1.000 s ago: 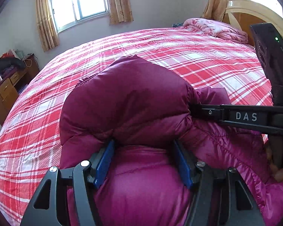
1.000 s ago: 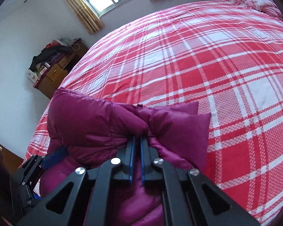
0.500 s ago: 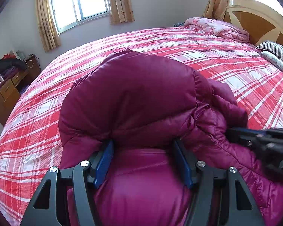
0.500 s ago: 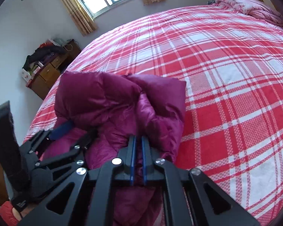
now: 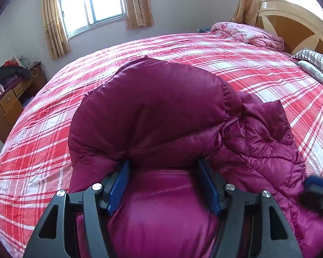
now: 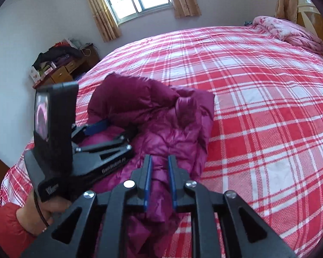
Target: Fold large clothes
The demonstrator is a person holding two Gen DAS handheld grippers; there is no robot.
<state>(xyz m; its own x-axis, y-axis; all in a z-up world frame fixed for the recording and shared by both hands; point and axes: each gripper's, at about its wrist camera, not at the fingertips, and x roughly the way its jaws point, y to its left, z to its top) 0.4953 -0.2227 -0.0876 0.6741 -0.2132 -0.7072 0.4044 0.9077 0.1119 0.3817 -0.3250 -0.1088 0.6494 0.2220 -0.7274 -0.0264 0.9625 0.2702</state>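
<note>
One magenta puffer jacket (image 5: 152,116) on the bed (image 5: 43,133), bunched near the bed's near-left edge, on the red-and-white plaid cover. Quilted body is doubled over into a thick hump; a looser quilted section (image 5: 267,142) trails off to the right of it in the left wrist view.

Left claw (image 5: 164,179): blue pads (image 5: 118,185) set wide apart, a fat fold of the jacket filling the gap and bulging over both pads. Pads press into the padding on each side, so it's pinching that fold. In the right wrist view the same claw (image 6: 109,129) reaches in from the left, fingers buried in the jacket, the person's hand (image 6: 41,212) in a red sleeve (image 6: 6,225) on the handle.

Right claw (image 6: 160,178): jaws have just been opening, now a narrow gap. A strip of jacket fabric (image 6: 159,193) lies between the blue pads (image 6: 148,182); it looks slack, pads not pressing on it. Its tip shows blurred at the right edge of the left wrist view (image 5: 318,191), beside the trailing section.

Further out: pink floral quilt (image 5: 249,33) heaped at the head of the bed, wooden headboard (image 5: 290,25) behind it, striped pillow (image 5: 316,62) at the right edge. Curtained window (image 5: 92,6) on the far wall. Wooden dresser (image 5: 8,105) with clutter on top stands off the bed's left side.
</note>
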